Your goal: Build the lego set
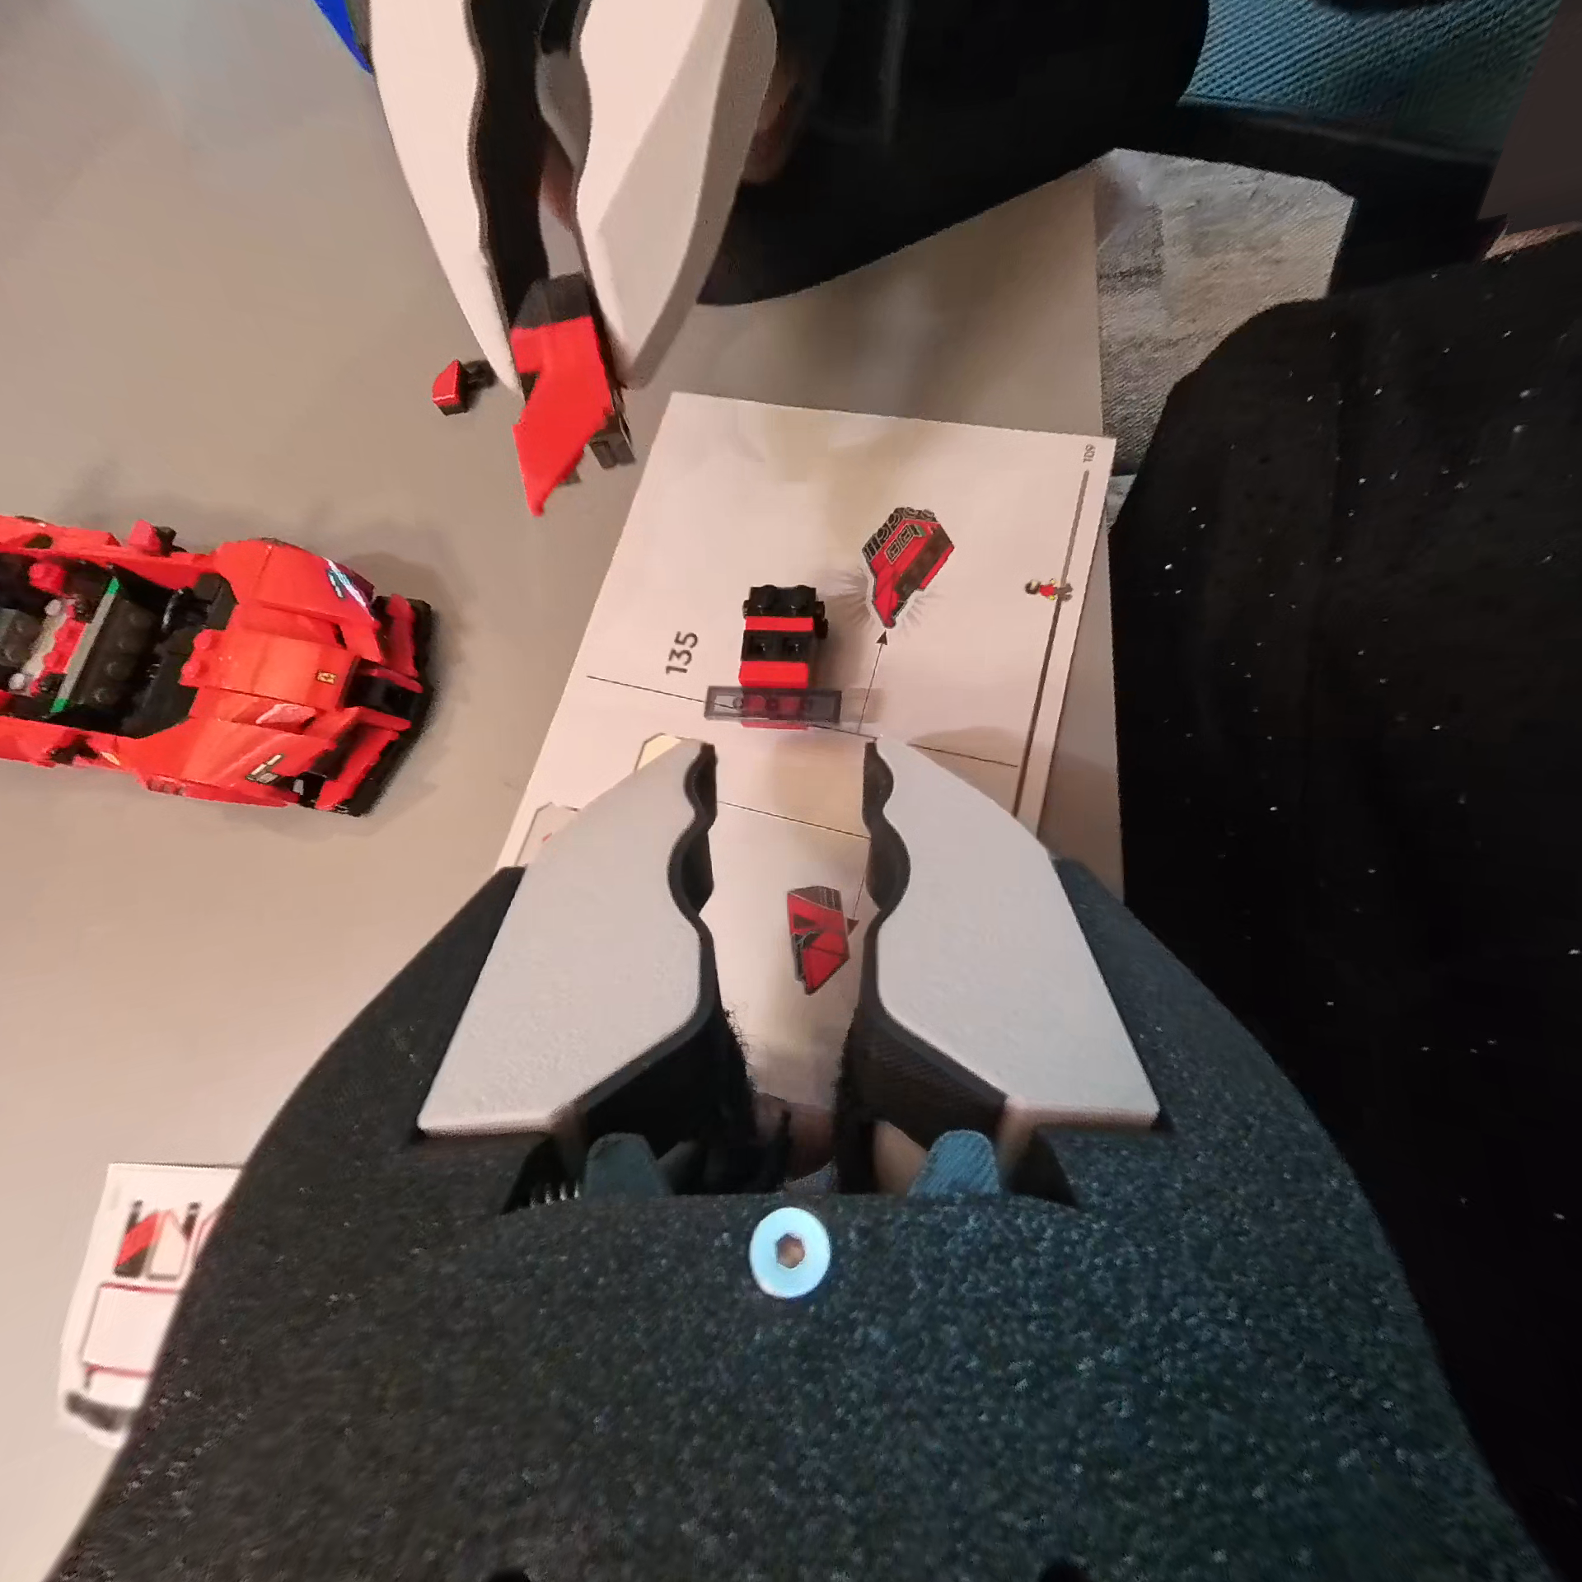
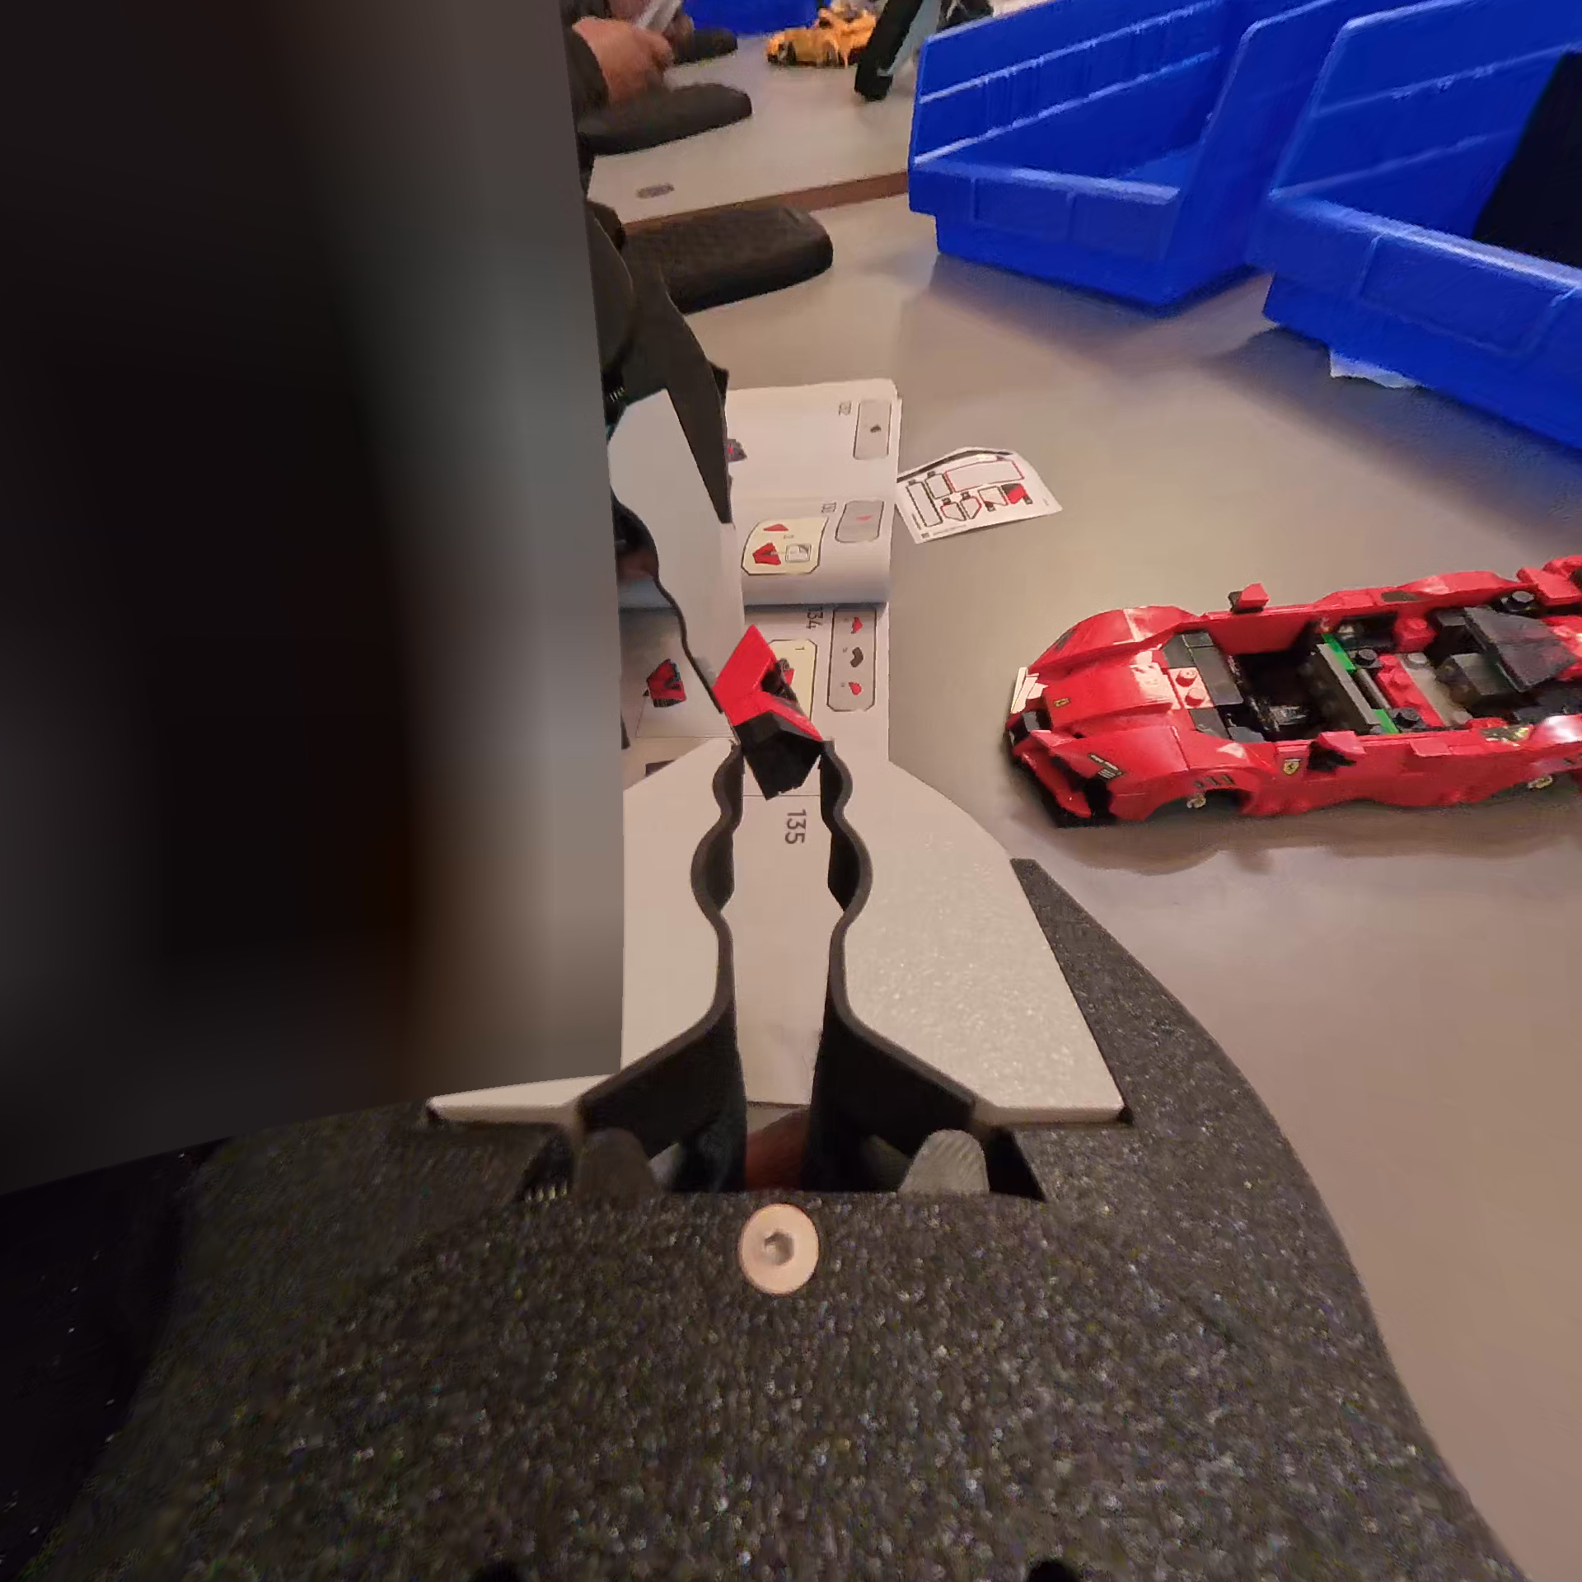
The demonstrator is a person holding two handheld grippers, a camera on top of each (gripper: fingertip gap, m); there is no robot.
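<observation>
My left gripper (image 1: 788, 758) is open and empty, low over the open instruction booklet (image 1: 770, 479). A small red and black brick assembly (image 1: 781, 655) stands on the page just ahead of its fingertips. My right gripper (image 2: 781, 753) is shut on a red and black wedge assembly (image 2: 764, 710), held above the booklet (image 2: 813, 505). In the left wrist view the right gripper (image 1: 569, 364) hangs over the table's far side with the wedge assembly (image 1: 565, 402). The part-built red car (image 1: 214, 676) lies to the left, and also shows in the right wrist view (image 2: 1284, 719).
A small loose red and black piece (image 1: 458, 387) lies by the right gripper. A sticker sheet (image 2: 976, 492) lies beyond the car. Blue bins (image 2: 1198, 154) stand at the back right. A black chair (image 1: 1370, 770) is at the table edge. Another person's hand (image 2: 621, 51) is far off. My right fingertips sit around 8 centimetres from my left ones.
</observation>
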